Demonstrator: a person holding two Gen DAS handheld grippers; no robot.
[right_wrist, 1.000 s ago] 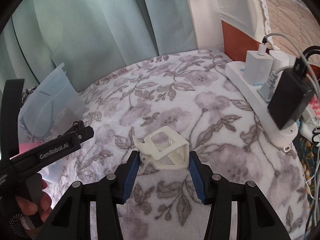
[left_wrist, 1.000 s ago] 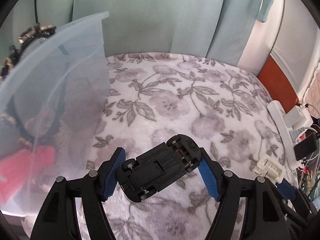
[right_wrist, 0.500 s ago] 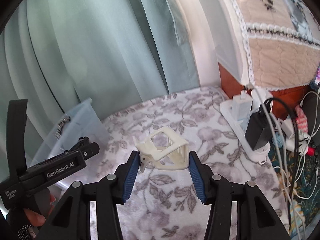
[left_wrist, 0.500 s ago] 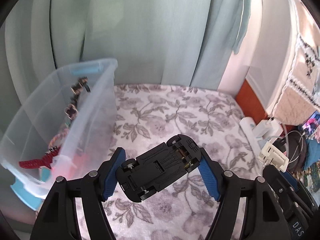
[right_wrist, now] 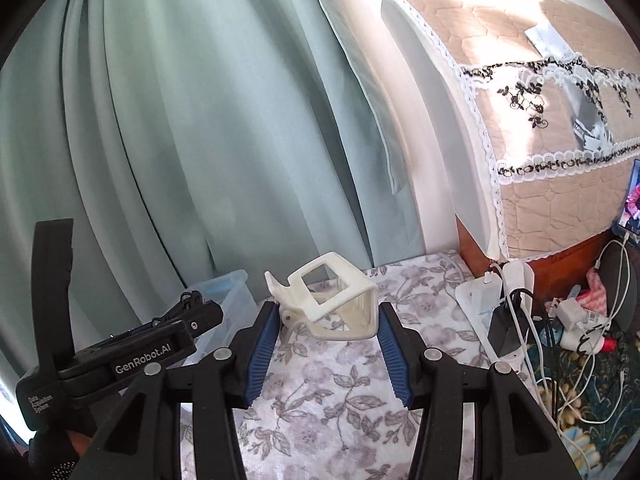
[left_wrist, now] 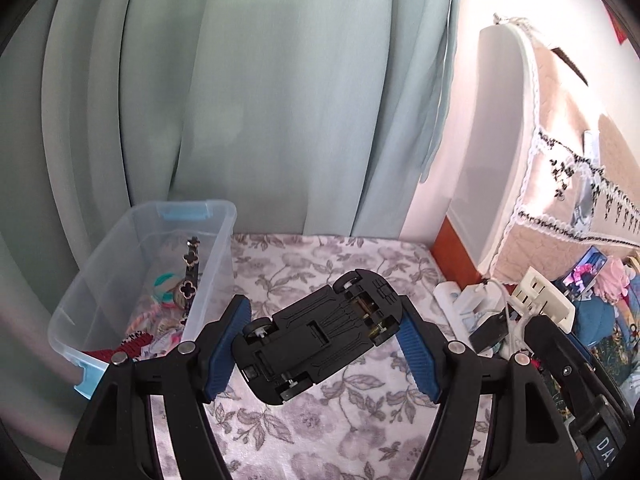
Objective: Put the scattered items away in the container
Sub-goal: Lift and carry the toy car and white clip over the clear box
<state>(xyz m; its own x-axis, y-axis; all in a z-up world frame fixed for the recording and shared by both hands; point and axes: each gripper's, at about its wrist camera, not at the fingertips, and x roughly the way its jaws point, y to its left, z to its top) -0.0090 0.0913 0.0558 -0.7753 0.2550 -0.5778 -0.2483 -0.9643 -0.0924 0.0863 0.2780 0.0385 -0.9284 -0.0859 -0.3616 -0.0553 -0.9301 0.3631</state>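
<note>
My left tongs (left_wrist: pixel 322 344) grip a black toy car (left_wrist: pixel 320 336); my right tongs (right_wrist: pixel 326 340) clamp a white clip (right_wrist: pixel 330 298). The clear bin (left_wrist: pixel 100 280) holds a bracelet (left_wrist: pixel 188 280) and hair ties (left_wrist: pixel 164 284).

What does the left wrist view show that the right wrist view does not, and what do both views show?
Only the left wrist view shows the black toy car, underside up, clamped in the left gripper, and the inside of the clear container, where small items already lie.

Only the right wrist view shows the right gripper closed on the white plastic frame, seen whole.

Both views show the container, the floral cloth, the green curtain, the white power strip and part of the other gripper.
</note>
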